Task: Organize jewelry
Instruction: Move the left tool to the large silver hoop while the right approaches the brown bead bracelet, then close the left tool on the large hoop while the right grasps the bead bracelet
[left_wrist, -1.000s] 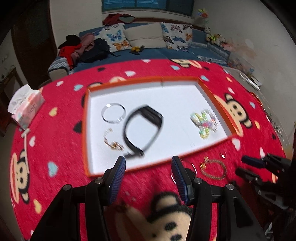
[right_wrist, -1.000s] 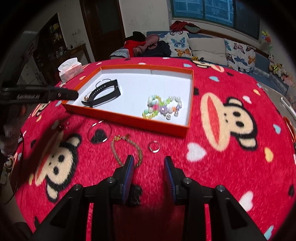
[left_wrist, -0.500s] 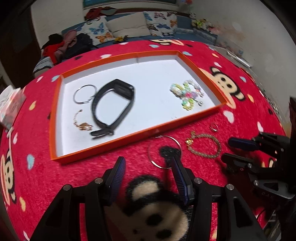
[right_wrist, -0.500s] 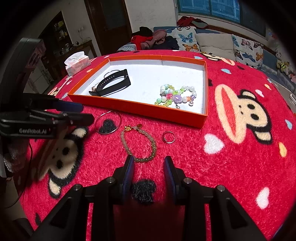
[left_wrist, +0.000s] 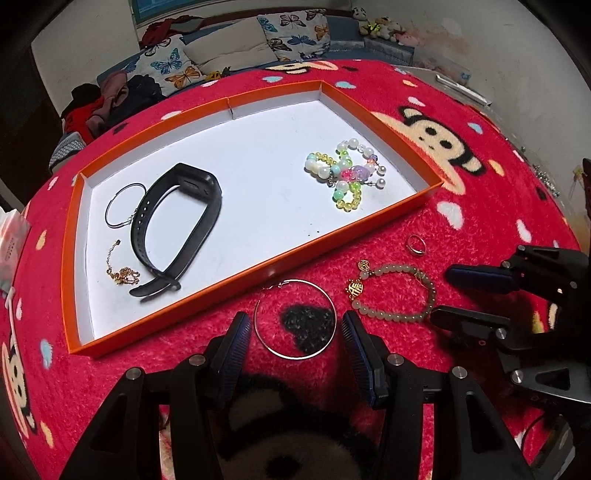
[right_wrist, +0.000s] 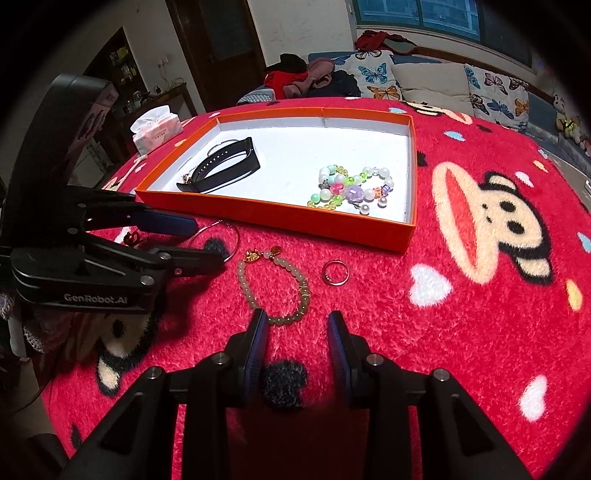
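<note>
An orange-rimmed white tray holds a black wristband, a thin silver hoop, a gold chain and a colourful bead bracelet. On the red rug before it lie a large silver hoop, a pale green bead bracelet with gold charms and a small ring. My left gripper is open, its fingers on either side of the large hoop. My right gripper is open, just short of the green bracelet.
A tissue pack sits at the rug's left edge. A sofa with butterfly cushions and piled clothes lies behind. A small red object lies under the left gripper.
Both grippers have dropped closer to the rug. The left one has come up around the large silver hoop; the right one has neared the green bracelet.
</note>
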